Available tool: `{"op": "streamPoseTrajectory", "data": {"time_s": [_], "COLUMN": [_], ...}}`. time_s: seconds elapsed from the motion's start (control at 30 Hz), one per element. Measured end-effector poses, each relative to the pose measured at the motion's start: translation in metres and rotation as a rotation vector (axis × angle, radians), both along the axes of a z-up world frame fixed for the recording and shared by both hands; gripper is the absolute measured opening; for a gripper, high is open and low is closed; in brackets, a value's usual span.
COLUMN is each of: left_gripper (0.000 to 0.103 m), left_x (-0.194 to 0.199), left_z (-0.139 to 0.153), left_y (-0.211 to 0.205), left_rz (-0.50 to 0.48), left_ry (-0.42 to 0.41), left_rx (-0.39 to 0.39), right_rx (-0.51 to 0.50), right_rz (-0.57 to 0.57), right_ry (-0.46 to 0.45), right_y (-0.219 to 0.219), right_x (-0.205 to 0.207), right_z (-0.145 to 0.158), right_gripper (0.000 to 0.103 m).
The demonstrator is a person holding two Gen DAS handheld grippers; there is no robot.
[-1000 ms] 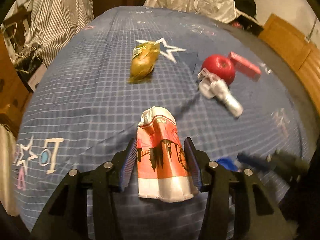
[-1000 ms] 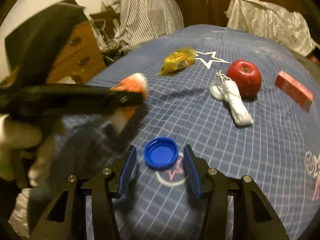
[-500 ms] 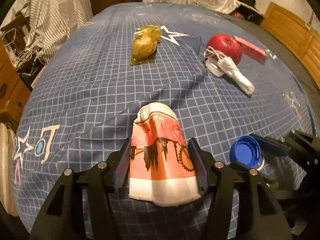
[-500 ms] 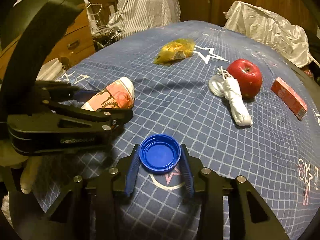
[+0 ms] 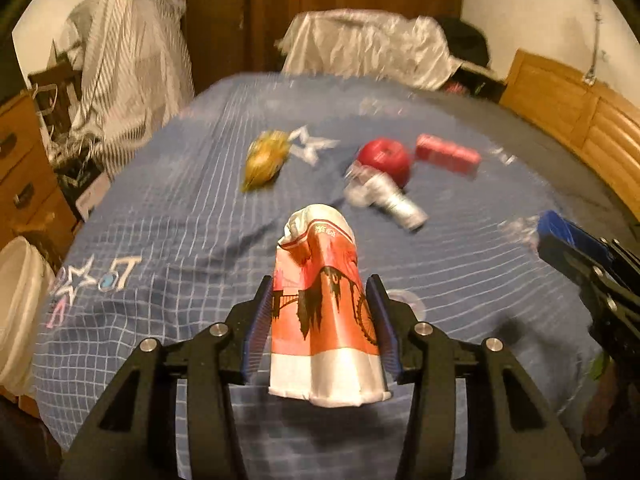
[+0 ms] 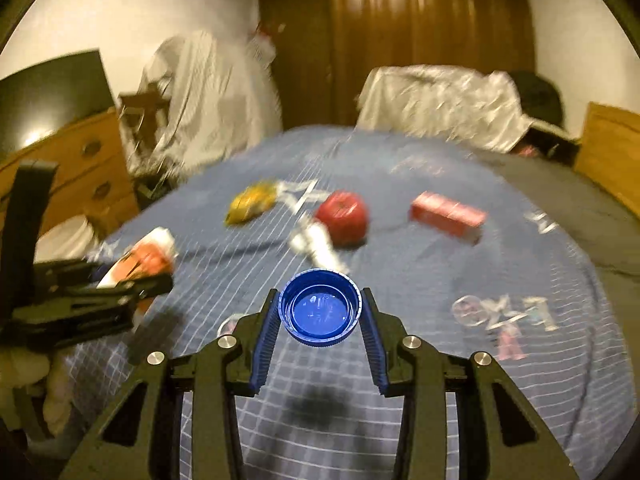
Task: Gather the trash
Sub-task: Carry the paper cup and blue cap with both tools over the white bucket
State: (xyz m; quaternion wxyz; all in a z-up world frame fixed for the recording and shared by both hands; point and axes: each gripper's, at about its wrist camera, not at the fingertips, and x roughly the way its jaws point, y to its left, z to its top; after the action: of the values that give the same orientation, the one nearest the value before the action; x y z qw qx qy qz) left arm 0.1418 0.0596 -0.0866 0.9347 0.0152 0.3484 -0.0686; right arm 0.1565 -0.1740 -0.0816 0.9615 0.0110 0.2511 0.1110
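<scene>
A crushed orange-and-white paper cup hangs above the blue checked bedspread. My left gripper grips its sides, jaws closing on it. A blue bottle cap sits between the pads of my right gripper, shut on it and lifted off the bed. In the right wrist view the left gripper with the cup is at the left. A yellow wrapper and a crumpled white piece lie farther up the bed.
A red apple and a red box lie beside the white piece. A white bucket stands off the bed's left edge, by a wooden dresser. Draped cloths stand at the bed's far end, a wooden headboard at right.
The right gripper closed on the blue cap. Both grippers rose off the bedspread with cup and cap, and tilted up so more of the room shows.
</scene>
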Motion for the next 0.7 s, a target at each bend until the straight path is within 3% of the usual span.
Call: {"op": "streamPoseTrajectory", "data": {"time_s": [0.27, 0.53, 0.7], "left_gripper": [0.045, 0.045, 0.045], "left_x": [-0.042, -0.055, -0.056], "left_z": [0.059, 0.076, 0.079], "left_y": [-0.041, -0.05, -0.049], "left_rz": [-0.027, -0.02, -0.013], "left_ry": [-0.231, -0.299, -0.292], "left_rx": [-0.014, -0.014, -0.025], "right_rx": [0.043, 0.049, 0.041], "right_rz": [-0.078, -0.111, -0.108], "right_ry": [-0.172, -0.234, -0.234], "right_y": [-0.031, -0.044, -0.042], "right_x": [-0.045, -0.071, -0.078], "right_z": [0.048, 0.072, 0.076], "right_gripper": [0.041, 0.041, 0.041]}}
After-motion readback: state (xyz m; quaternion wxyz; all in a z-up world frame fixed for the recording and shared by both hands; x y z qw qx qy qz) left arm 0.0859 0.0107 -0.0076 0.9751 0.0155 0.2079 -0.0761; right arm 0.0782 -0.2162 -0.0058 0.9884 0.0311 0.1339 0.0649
